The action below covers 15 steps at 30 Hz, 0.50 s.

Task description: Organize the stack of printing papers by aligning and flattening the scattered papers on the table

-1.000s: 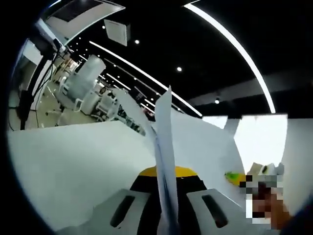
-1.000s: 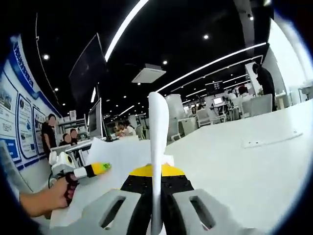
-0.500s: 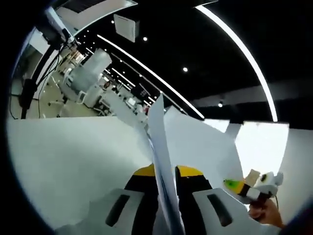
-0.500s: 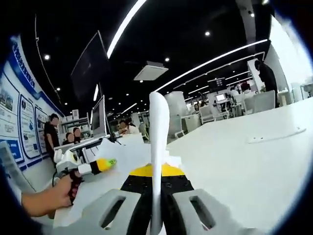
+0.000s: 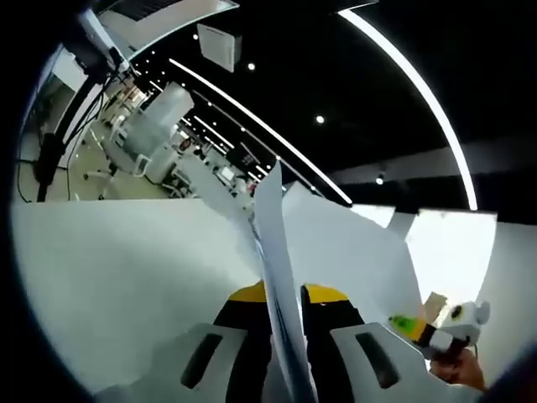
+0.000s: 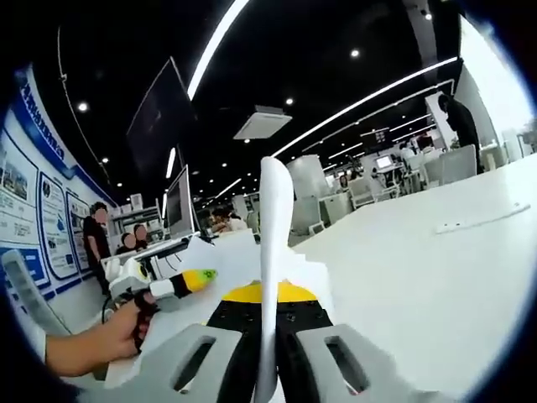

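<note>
Papers (image 5: 277, 277) held upright, edge-on, clamped by left gripper (image 5: 285, 369) and right gripper (image 6: 267, 361); both sets of fingers closed on papers. Sheets raised above white worktop (image 6: 419, 277). Left gripper seen gripped in hand (image 6: 126, 332).

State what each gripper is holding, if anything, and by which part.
Both grip the stack of papers by its edge: the left gripper and the right gripper each have the sheets edge-on between their jaws.
</note>
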{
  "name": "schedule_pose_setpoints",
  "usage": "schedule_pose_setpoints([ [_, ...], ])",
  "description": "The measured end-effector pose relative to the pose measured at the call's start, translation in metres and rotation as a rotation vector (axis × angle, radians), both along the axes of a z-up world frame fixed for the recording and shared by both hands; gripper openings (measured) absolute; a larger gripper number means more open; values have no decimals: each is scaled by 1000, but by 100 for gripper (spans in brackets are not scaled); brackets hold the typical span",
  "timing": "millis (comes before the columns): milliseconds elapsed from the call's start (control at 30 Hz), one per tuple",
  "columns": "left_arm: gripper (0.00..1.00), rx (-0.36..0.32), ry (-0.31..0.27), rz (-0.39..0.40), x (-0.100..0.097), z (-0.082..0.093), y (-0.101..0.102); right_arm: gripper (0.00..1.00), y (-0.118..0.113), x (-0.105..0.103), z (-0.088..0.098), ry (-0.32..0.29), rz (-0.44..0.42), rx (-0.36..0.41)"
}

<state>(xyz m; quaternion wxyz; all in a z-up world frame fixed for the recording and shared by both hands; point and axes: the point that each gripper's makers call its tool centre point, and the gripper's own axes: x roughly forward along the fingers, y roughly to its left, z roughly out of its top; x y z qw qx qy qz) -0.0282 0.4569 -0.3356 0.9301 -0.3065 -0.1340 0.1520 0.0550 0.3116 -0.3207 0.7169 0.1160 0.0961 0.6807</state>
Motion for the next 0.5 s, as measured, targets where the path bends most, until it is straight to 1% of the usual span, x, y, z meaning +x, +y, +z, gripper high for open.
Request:
schedule_pose_setpoints([
  [233,16,-3,0,4,-1,0,2,0,-3,-1,-1,11,-8,5],
  [333,16,-5,-3,4,-1,0,2,0,-5,-1,2,10,-13,24],
  [400,16,-8,-7,4,-2,0,3,0,-6,-2,6,-7,-11,48],
  [500,17,-9,-8,3,-2,1,3,0,-3,-4,7,-7,2,53],
])
